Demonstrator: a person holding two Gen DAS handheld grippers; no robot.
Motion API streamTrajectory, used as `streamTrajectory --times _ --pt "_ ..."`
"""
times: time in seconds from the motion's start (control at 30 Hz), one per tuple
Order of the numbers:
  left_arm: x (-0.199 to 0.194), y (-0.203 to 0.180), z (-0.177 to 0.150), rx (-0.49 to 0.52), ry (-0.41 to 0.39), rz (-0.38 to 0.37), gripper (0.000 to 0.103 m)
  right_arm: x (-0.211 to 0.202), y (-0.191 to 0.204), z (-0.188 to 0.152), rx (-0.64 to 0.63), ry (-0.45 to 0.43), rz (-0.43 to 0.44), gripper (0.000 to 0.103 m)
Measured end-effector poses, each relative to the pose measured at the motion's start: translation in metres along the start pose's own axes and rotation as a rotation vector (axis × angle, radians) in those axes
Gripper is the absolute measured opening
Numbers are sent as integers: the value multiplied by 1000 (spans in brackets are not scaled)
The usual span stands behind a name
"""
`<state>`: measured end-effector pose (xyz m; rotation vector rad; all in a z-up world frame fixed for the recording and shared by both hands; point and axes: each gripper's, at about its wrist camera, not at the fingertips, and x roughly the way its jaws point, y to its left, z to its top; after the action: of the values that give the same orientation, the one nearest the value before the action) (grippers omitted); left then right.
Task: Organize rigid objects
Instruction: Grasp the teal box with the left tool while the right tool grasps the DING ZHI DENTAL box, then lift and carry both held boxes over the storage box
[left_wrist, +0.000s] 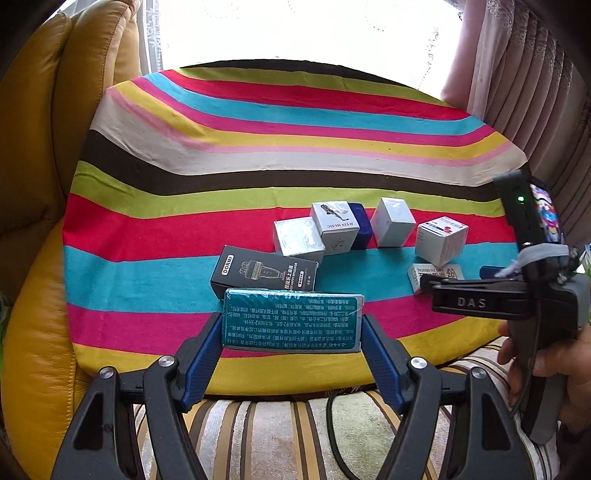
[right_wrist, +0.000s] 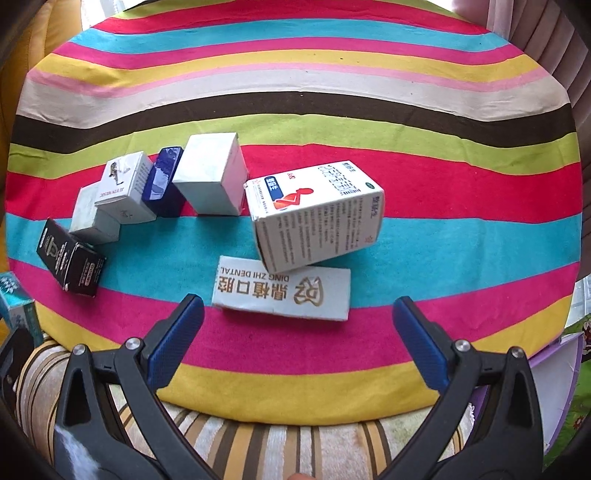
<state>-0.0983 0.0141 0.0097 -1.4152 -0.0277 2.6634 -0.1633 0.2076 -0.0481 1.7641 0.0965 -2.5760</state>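
The left gripper (left_wrist: 291, 326) is clamped on a teal box (left_wrist: 292, 320), long axis crosswise between the pads, above the striped cloth (left_wrist: 258, 155). The right gripper (right_wrist: 297, 314) jaws stand apart, empty, over the flat-lying Ding Zhi Dental box (right_wrist: 282, 291)

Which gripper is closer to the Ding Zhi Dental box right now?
Right. The right gripper hangs open just in front of the Ding Zhi Dental box. The left gripper is off to its side, shut on a teal box.
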Motion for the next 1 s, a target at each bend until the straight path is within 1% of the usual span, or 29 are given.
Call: streamTrajectory --times 0.2,0.27,0.33,0.4,0.43,0.47,0.7,0.93,1.0 --pt "-3 -6 0 1 -12 -4 73 17 2 4 1 37 -4 102" --pt "-5 -9 0 16 -15 -19 73 21 1 5 5 45 3 102" --pt "-7 -14 -1 22 -23 -21 73 22 -1 4 15 47 6 98" --pt "-9 -19 -1 31 -29 -20 73 22 -3 3 22 50 18 90" --pt "-10 -22 -1 37 -34 -17 73 21 -4 2 25 44 19 88" --pt "-11 -25 -1 42 -38 -16 73 20 -5 2 24 38 21 84" --pt "-18 -40 -4 70 -53 -1 73 4 -15 -9 56 -9 58 84" --pt "-22 -55 -6 91 -54 -7 73 -26 -36 -23 97 -90 71 84" --pt "-24 -60 -7 99 -57 -6 73 -41 -42 -32 101 -109 70 84"
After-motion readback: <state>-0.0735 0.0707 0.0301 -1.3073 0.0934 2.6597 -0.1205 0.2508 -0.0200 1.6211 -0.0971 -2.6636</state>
